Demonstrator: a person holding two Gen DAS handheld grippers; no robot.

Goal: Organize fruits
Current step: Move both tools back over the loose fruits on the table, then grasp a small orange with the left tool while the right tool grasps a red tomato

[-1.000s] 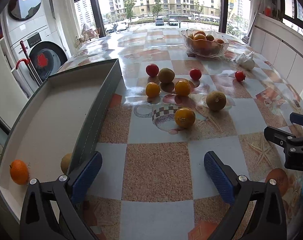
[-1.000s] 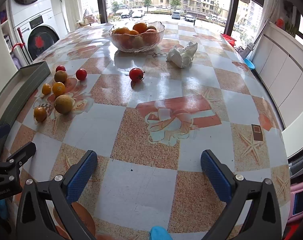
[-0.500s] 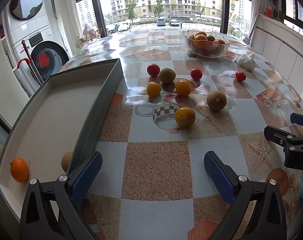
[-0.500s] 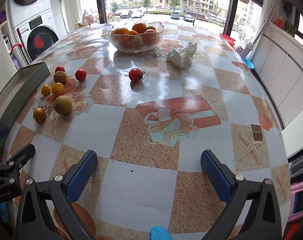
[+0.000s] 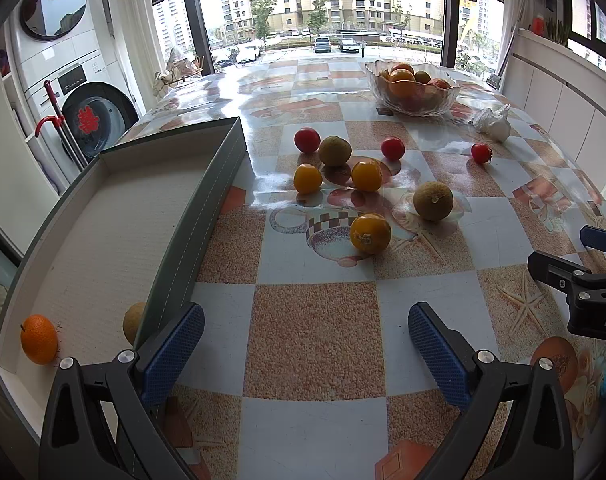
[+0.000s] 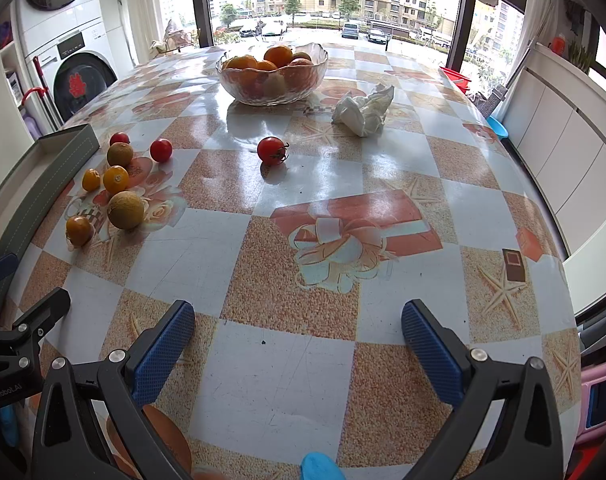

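Several loose fruits lie on the table: yellow-orange ones [image 5: 370, 233], brownish-green ones [image 5: 433, 201] and red tomatoes [image 5: 392, 148]. One tomato [image 6: 272, 150] lies apart to the right. A grey tray [image 5: 199, 216] on the left holds an orange [image 5: 38, 339] and a brownish fruit [image 5: 133, 322]. My left gripper [image 5: 305, 344] is open and empty, near the tray's near corner, short of the cluster. My right gripper [image 6: 297, 342] is open and empty over bare tablecloth; the cluster [image 6: 125, 210] lies to its far left.
A glass bowl [image 6: 272, 74] of oranges stands at the back of the table. A crumpled white tissue [image 6: 365, 110] lies to its right. Washing machines [image 5: 63, 80] stand left of the table, white cabinets to the right. The table's right edge [image 6: 559, 240] is near.
The left view has crept slightly forward and up, so the tray and fruit sit a little lower. The right gripper has barely moved. Both stay open.
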